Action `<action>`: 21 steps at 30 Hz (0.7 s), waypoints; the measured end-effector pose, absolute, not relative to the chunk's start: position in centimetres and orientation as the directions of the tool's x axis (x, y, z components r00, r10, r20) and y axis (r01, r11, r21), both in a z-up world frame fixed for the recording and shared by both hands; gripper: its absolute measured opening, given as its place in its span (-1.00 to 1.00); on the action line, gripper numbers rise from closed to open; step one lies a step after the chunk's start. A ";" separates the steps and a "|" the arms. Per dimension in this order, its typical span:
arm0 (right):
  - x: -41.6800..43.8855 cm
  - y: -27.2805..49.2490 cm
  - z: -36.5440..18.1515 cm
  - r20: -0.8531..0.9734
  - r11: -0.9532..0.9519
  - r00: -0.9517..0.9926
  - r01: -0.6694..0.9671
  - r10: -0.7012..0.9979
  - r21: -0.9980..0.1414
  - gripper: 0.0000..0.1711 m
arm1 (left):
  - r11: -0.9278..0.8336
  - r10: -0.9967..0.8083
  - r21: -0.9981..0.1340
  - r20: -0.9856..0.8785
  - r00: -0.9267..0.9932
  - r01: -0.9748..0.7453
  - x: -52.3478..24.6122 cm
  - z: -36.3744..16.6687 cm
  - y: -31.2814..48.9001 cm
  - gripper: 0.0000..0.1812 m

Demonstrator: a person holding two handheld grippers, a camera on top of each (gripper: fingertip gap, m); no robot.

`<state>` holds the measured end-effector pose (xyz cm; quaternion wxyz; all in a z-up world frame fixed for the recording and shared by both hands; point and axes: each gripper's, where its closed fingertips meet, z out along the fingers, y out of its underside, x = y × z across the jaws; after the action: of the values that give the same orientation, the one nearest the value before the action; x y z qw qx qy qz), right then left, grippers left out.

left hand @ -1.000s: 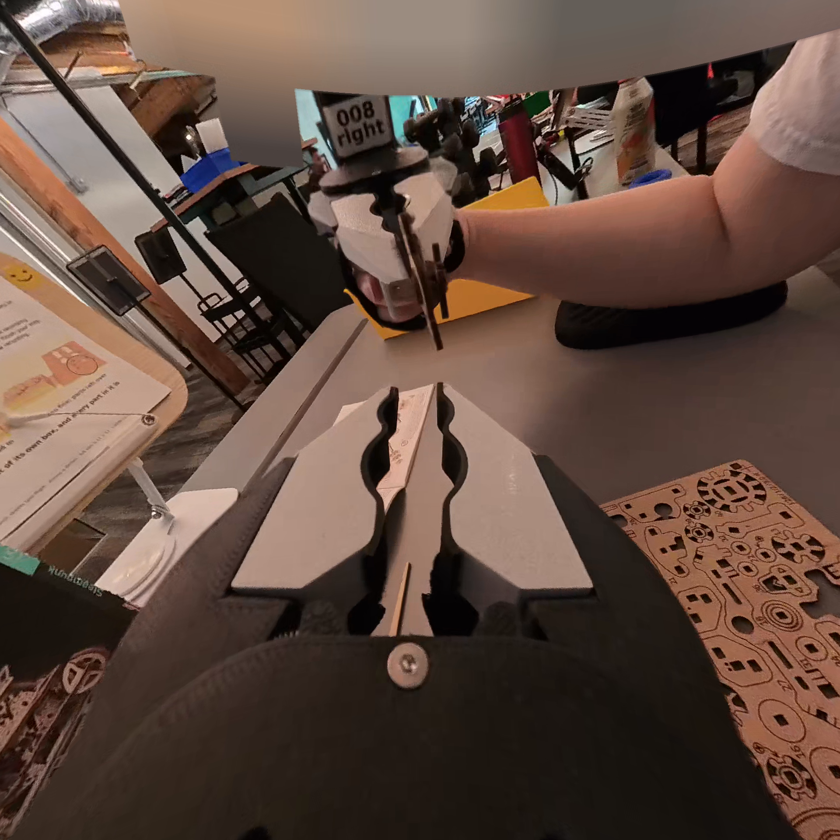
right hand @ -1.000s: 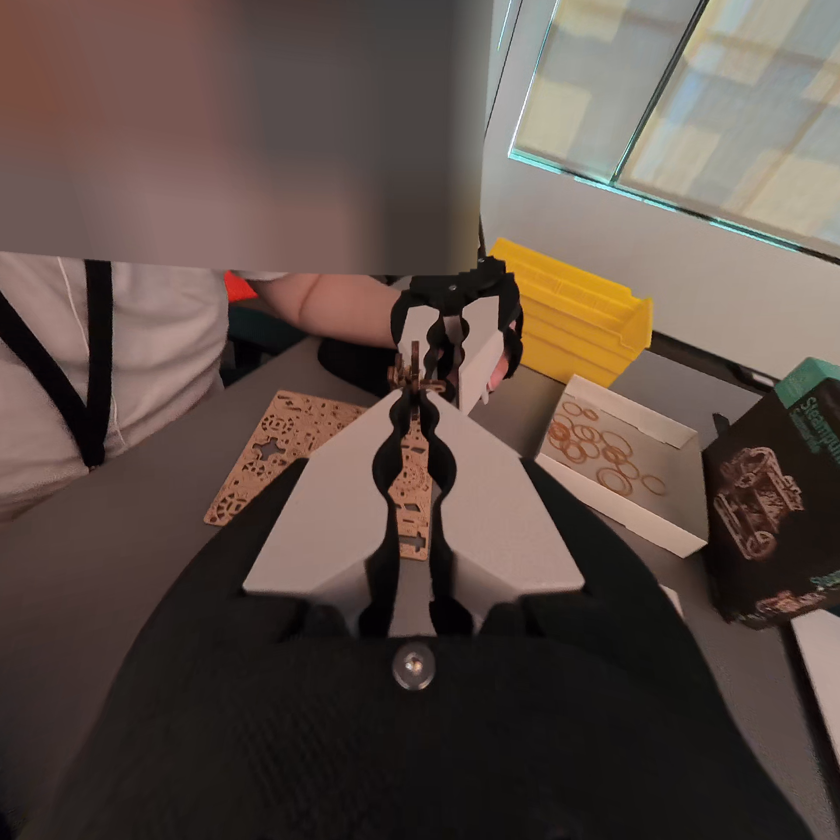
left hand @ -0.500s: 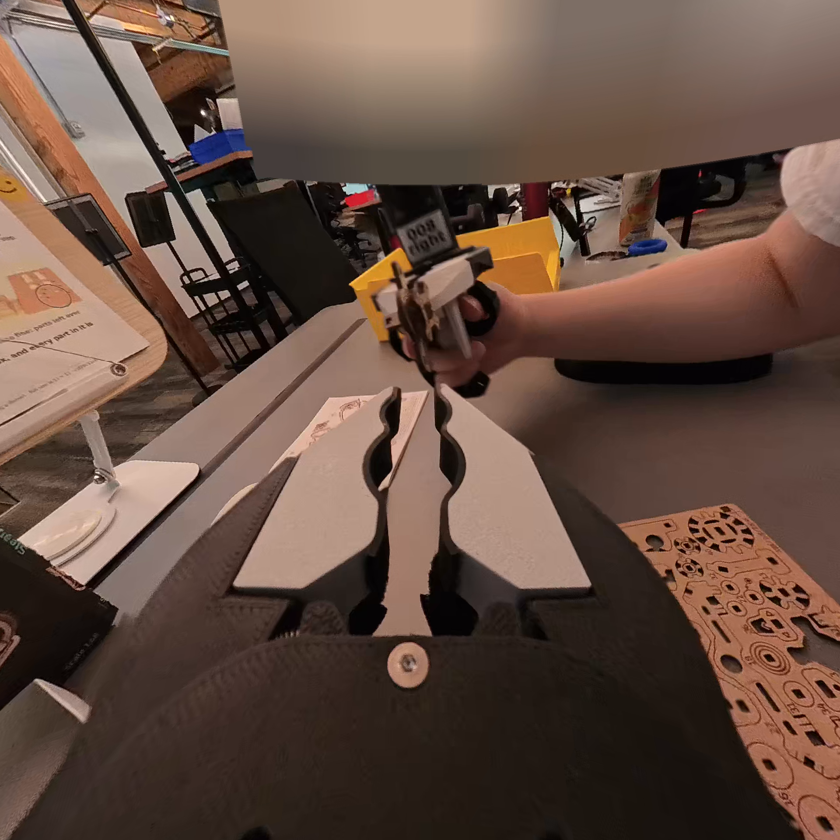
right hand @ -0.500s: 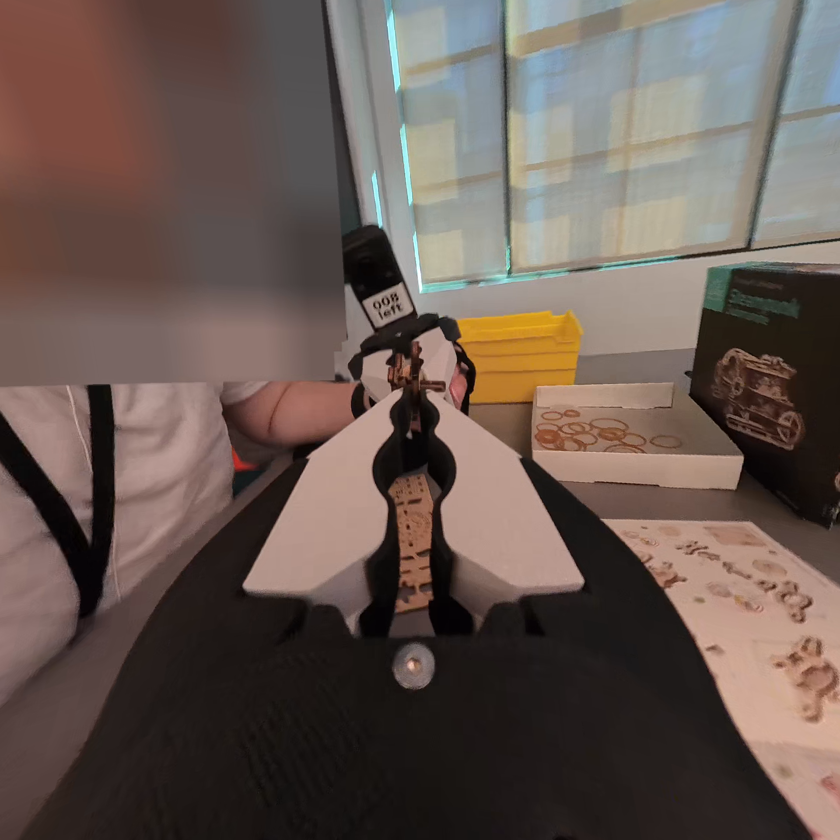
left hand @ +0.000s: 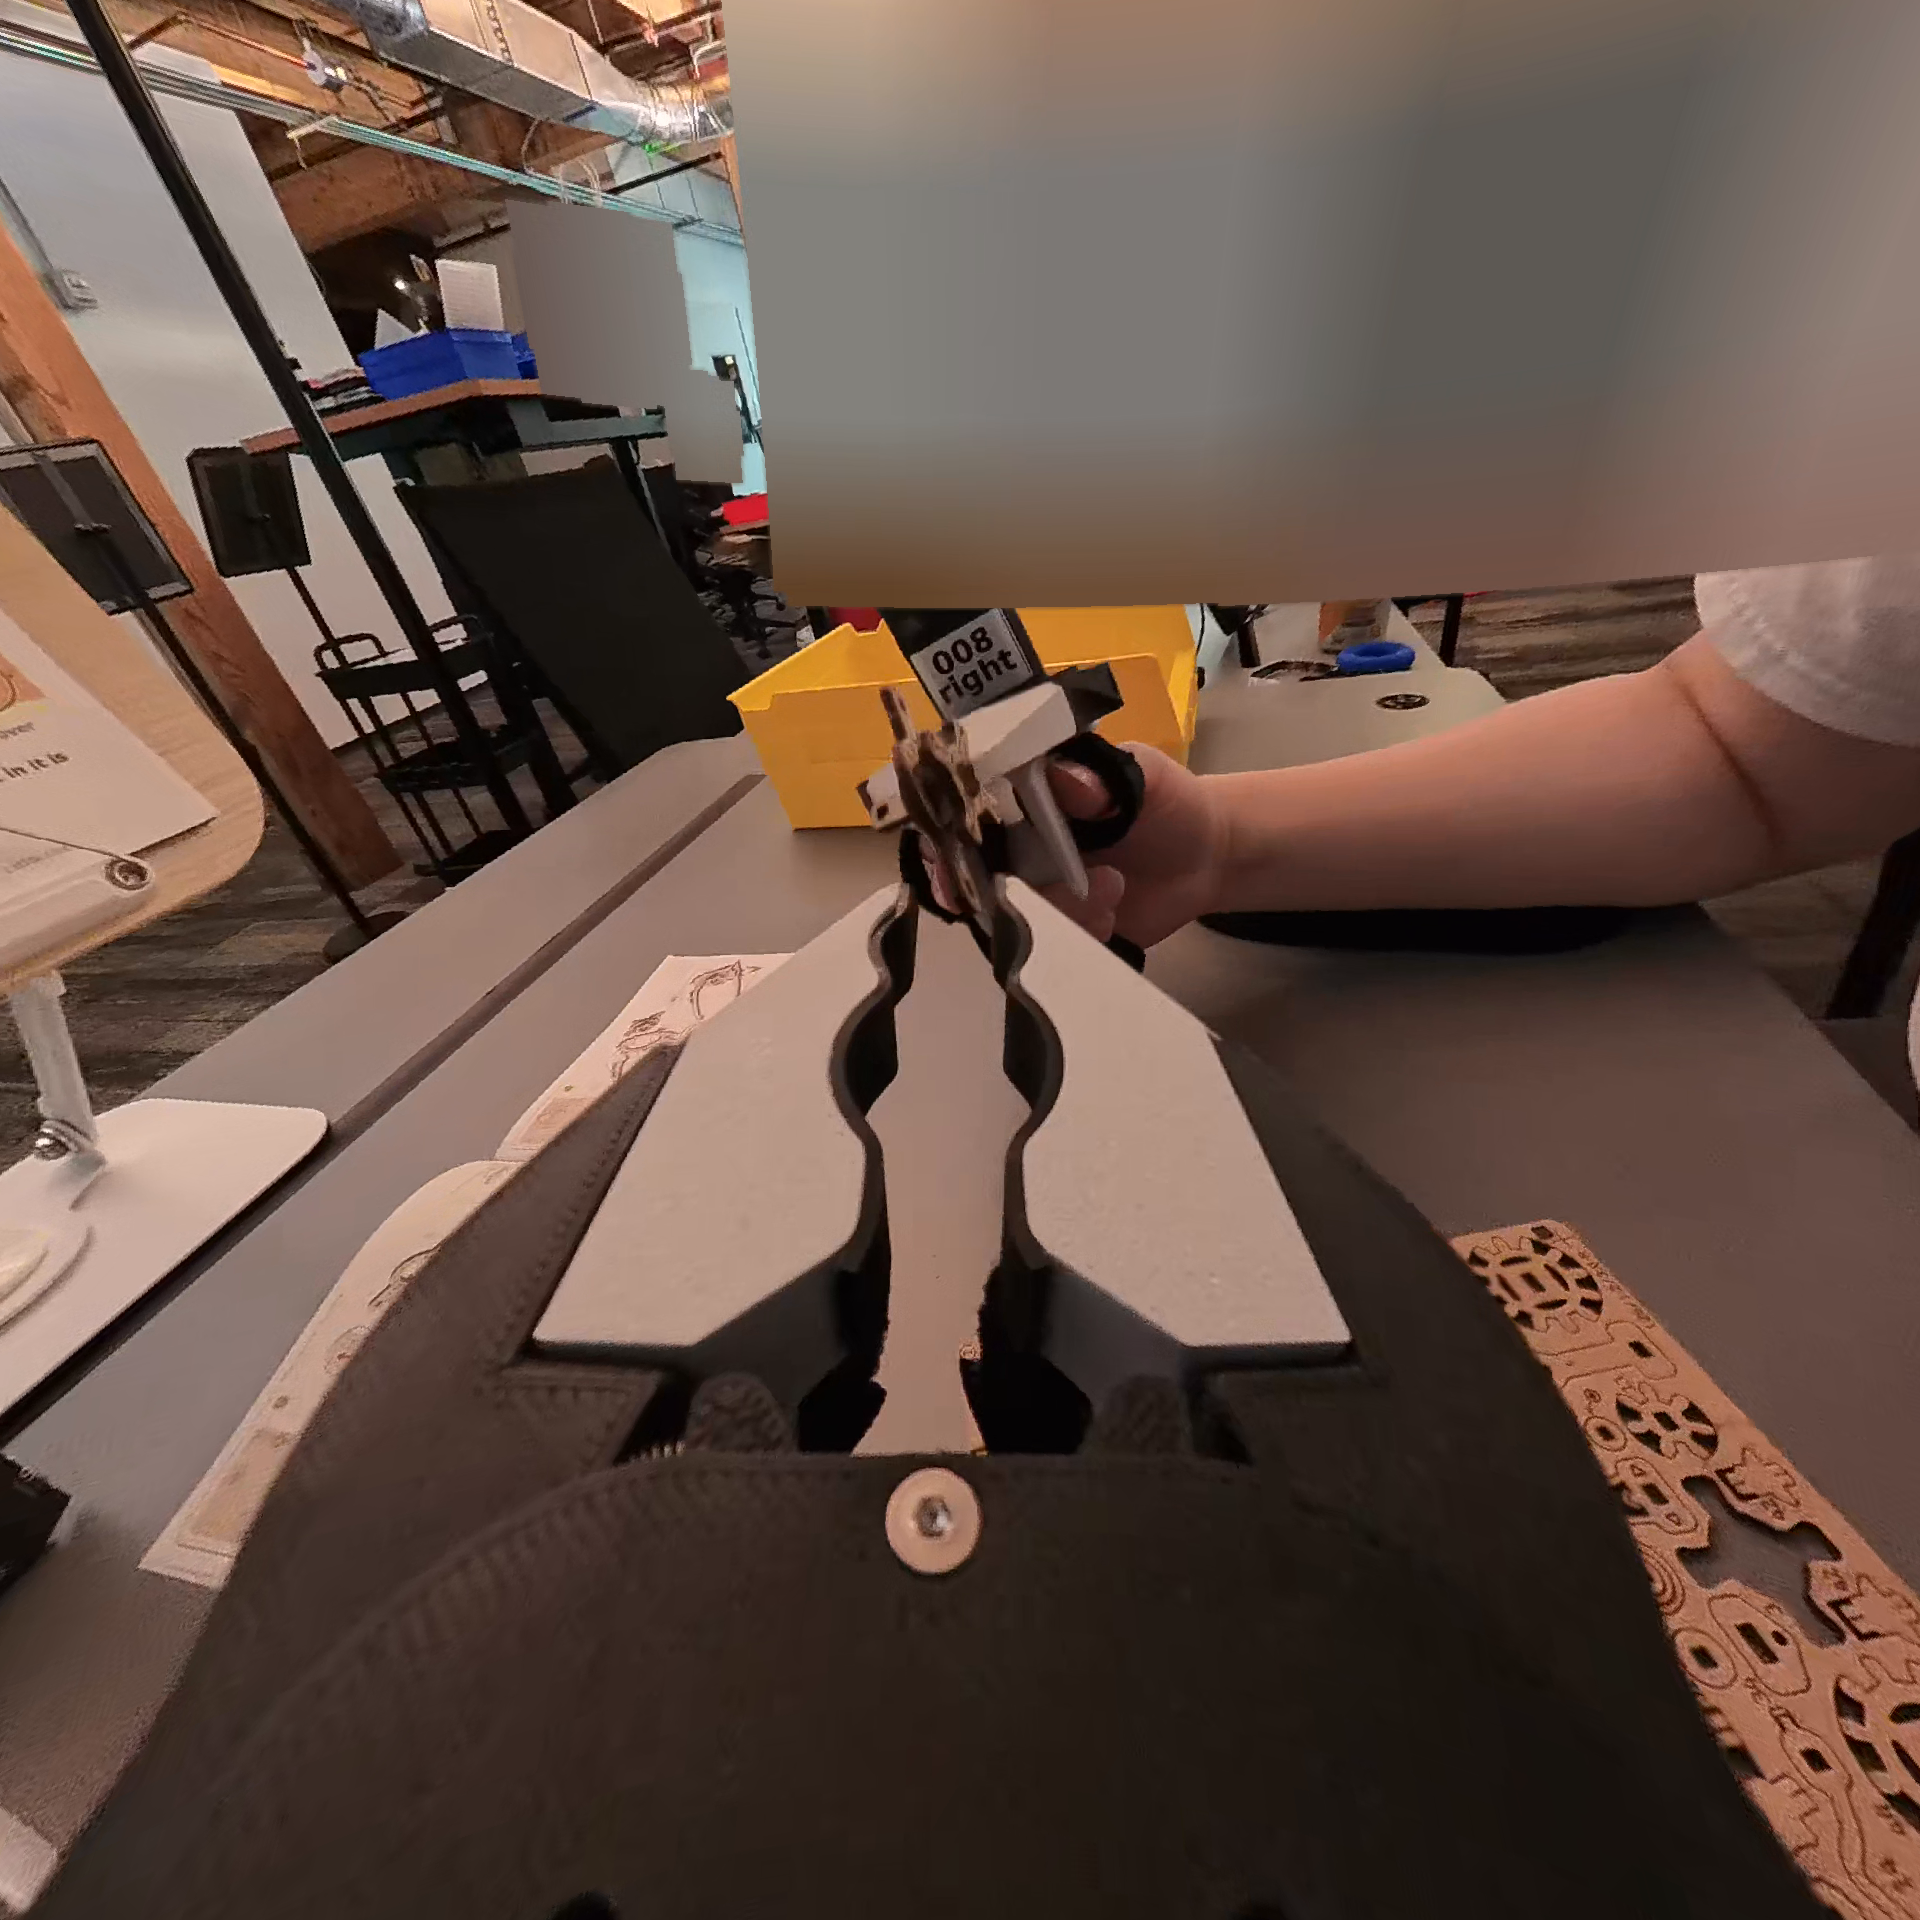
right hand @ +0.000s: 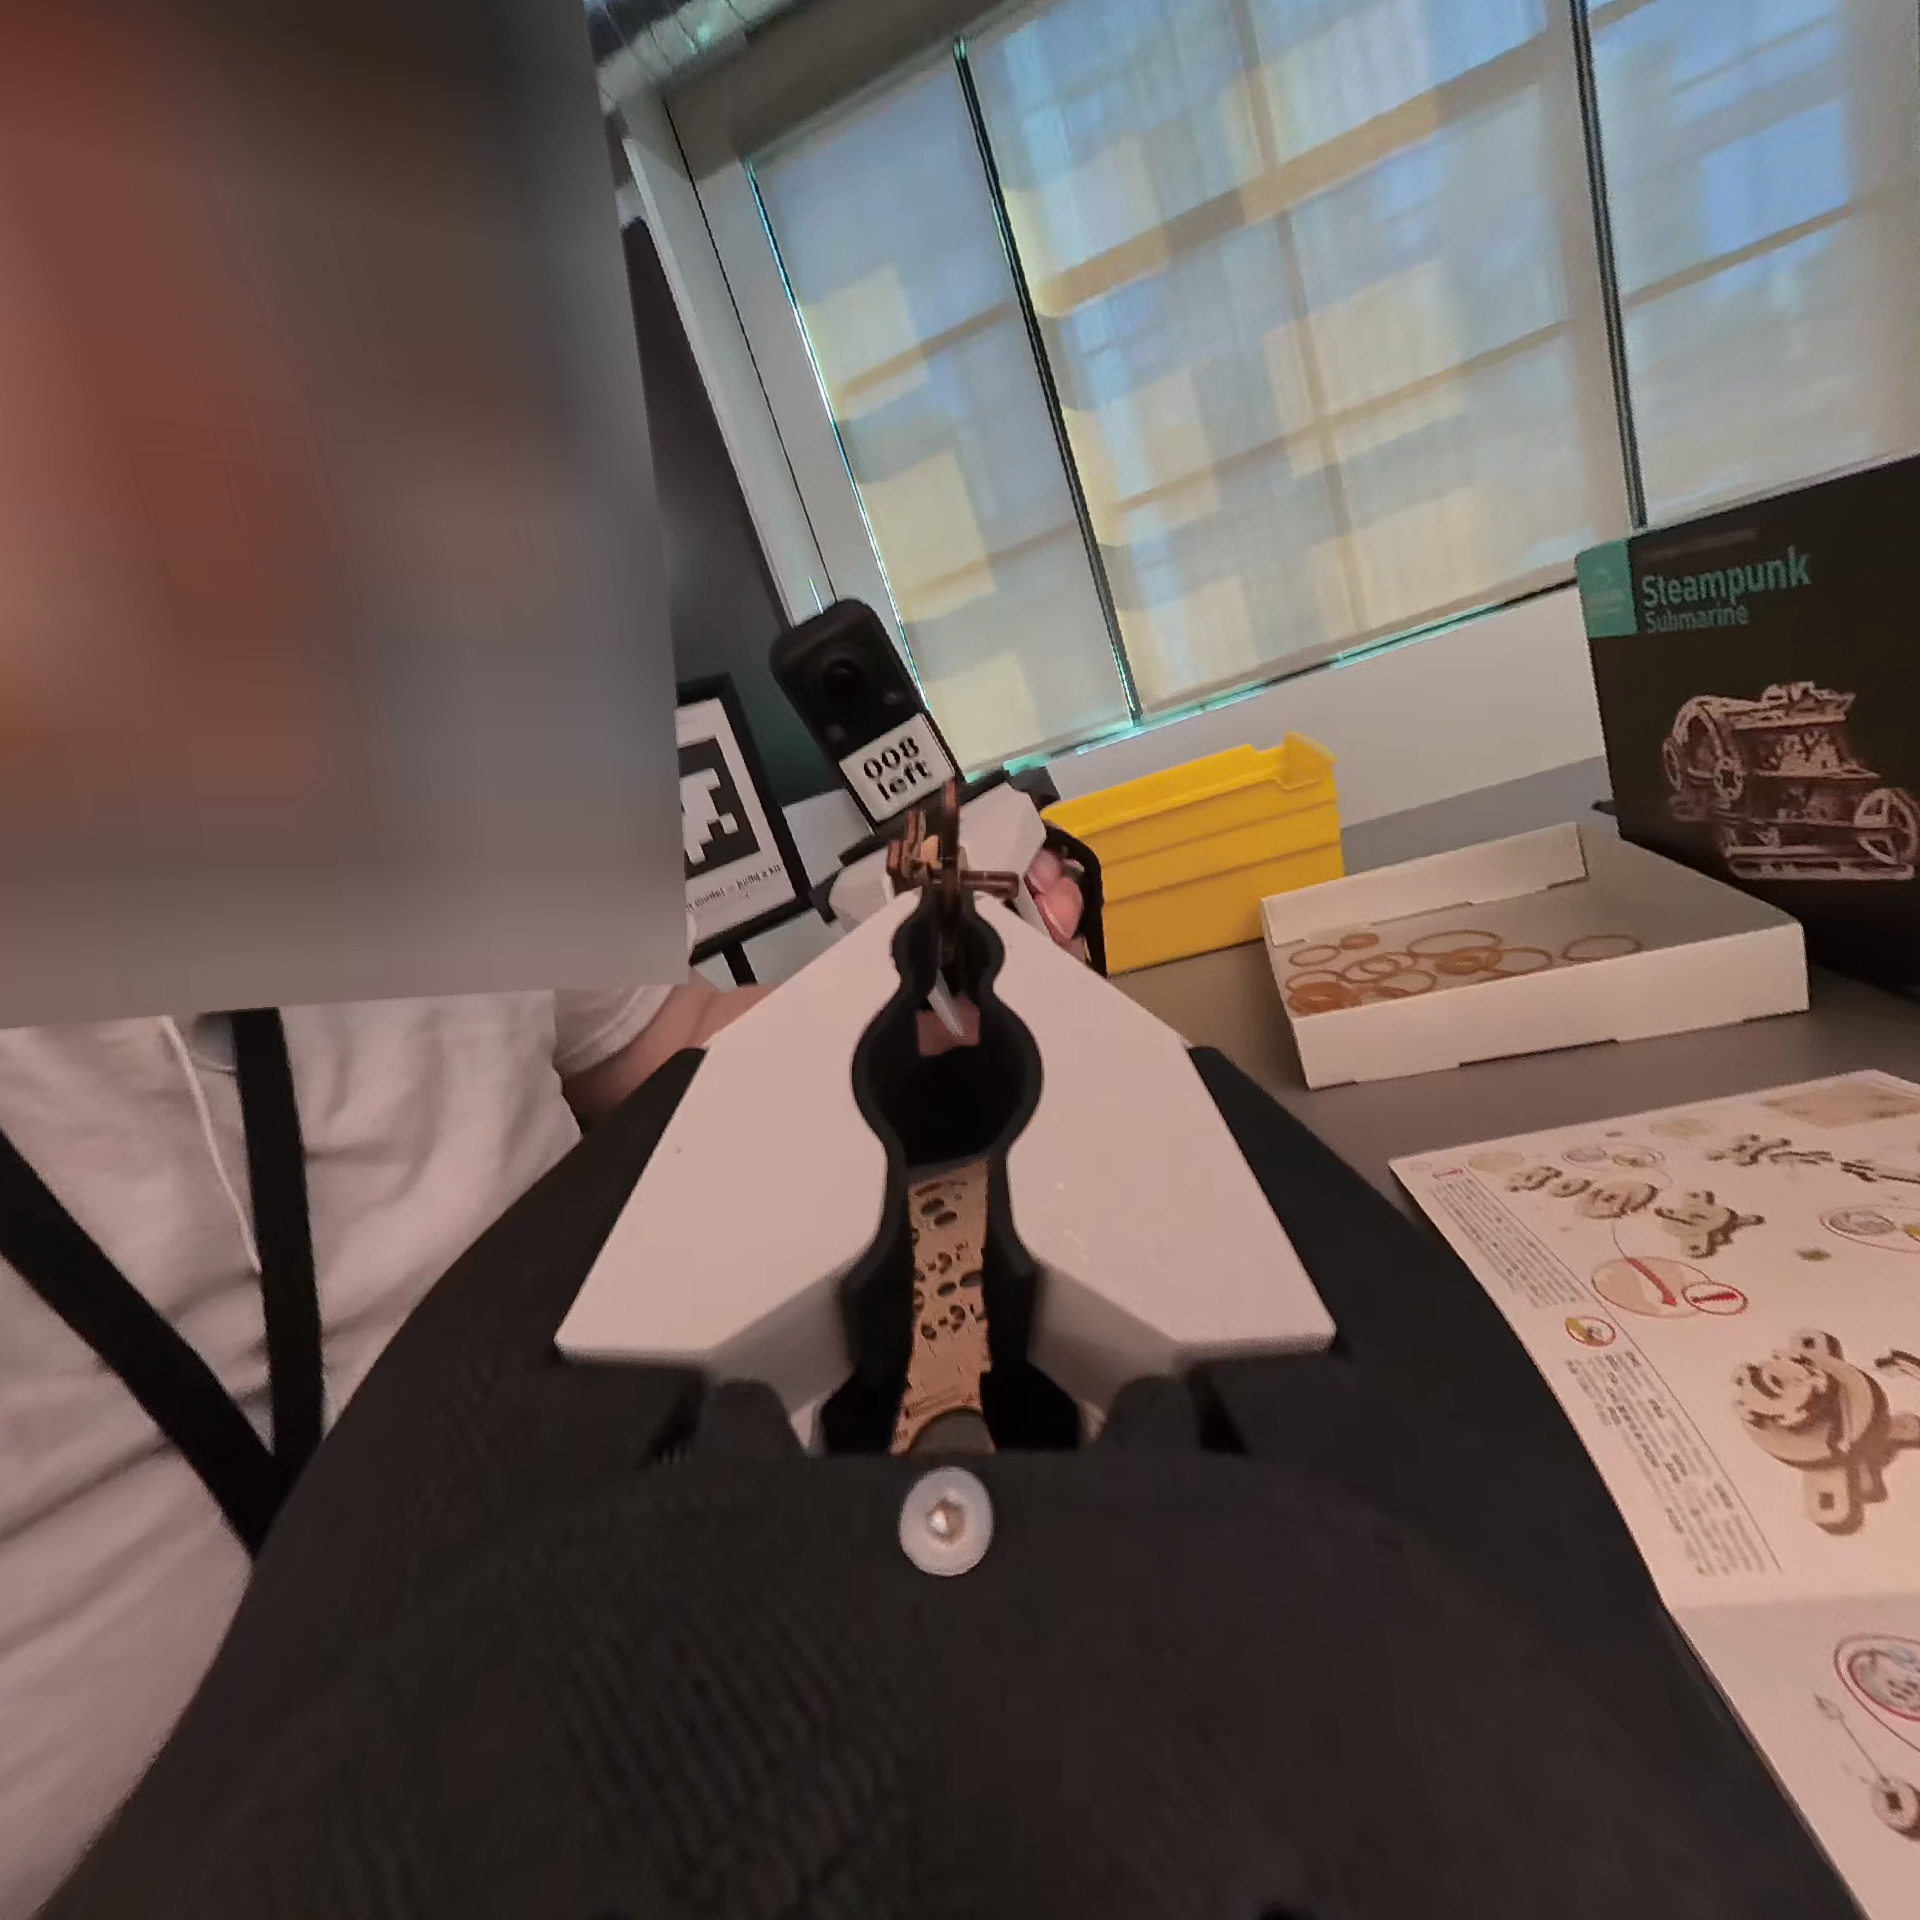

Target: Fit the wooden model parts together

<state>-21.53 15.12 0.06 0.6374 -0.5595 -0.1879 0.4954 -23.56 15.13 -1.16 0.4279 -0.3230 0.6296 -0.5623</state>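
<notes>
Raised higher than half a second ago, right gripper [right hand: 940, 914] clamped on wooden gear assembly [left hand: 940, 795], left gripper [left hand: 956, 914] slightly apart at its lower tip, left view alone shows cut-out sheet [left hand: 1704, 1507] at bench's near right, right view alone instruction sheet [right hand: 1683, 1299], ring tray [right hand: 1538, 977], kit box [right hand: 1766, 727], yellow bin [right hand: 1205, 852] beyond.

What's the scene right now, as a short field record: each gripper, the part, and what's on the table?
right gripper: shut on wooden gear assembly, held up in the air
left gripper: jaws parted, nothing visibly clamped, tips close to the assembly
table: punched wooden sheet, instruction sheet, white tray of rings, yellow bin
</notes>
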 end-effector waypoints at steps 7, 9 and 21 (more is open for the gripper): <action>-22.8 15.5 -1.1 -0.331 -0.166 0.424 -0.381 0.843 -0.910 -0.99 | 0.117 -0.889 -0.990 -0.138 -0.437 0.075 -23.6 -0.9 15.2 -0.89; -23.1 15.6 -1.6 -0.325 -0.173 0.432 -0.355 0.841 -0.919 -0.99 | 0.105 -0.886 -0.992 -0.125 -0.445 0.071 -23.7 -0.9 15.3 -0.89; -23.5 15.7 -2.2 -0.322 -0.184 0.425 -0.334 0.846 -0.924 -0.99 | 0.106 -0.873 -0.994 -0.113 -0.475 0.040 -23.8 -1.6 15.3 -0.87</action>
<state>-23.47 15.69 -2.15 0.6009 -0.5927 -0.2160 0.4908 -23.79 15.32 -1.56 0.3922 -0.3295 0.6320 -0.5816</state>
